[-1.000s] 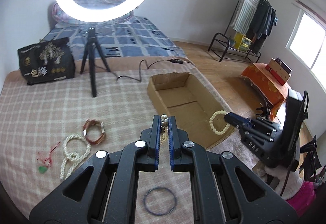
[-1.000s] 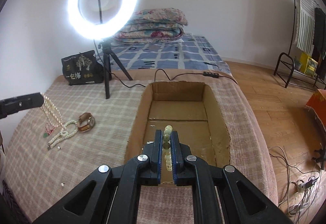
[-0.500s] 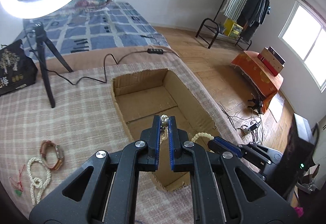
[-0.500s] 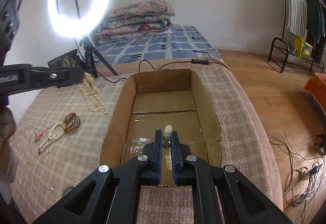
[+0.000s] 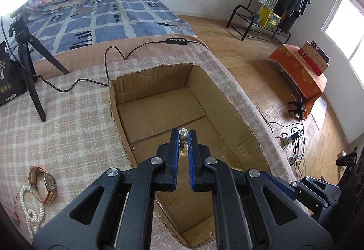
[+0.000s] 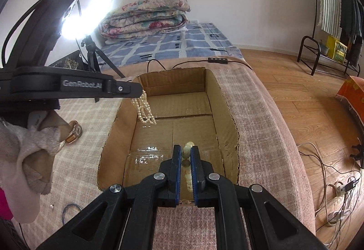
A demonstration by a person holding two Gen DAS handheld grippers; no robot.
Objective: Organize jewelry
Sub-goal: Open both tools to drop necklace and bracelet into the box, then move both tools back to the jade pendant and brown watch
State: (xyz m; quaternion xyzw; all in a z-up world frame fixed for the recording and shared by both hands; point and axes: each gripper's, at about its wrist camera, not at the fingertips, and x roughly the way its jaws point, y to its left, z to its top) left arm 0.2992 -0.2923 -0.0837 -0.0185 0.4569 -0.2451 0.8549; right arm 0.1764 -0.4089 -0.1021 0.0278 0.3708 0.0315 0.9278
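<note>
An open cardboard box sits on the checked bed cover. My left gripper is shut on a pearl necklace, which hangs over the box's left side in the right wrist view. My right gripper is shut on a pale green bead bracelet above the box's near end. A watch and a white pearl strand lie on the cover to the left of the box.
A ring light on a tripod and its cable stand behind the box. A dark thin bangle lies on the cover near the front. A black bag sits at far left. The bed edge drops to wooden floor on the right.
My left gripper has carried the pearl necklace rightward from above the cover to over the box. My right gripper has held the bead bracelet over the box's near end, edging slightly forward.
</note>
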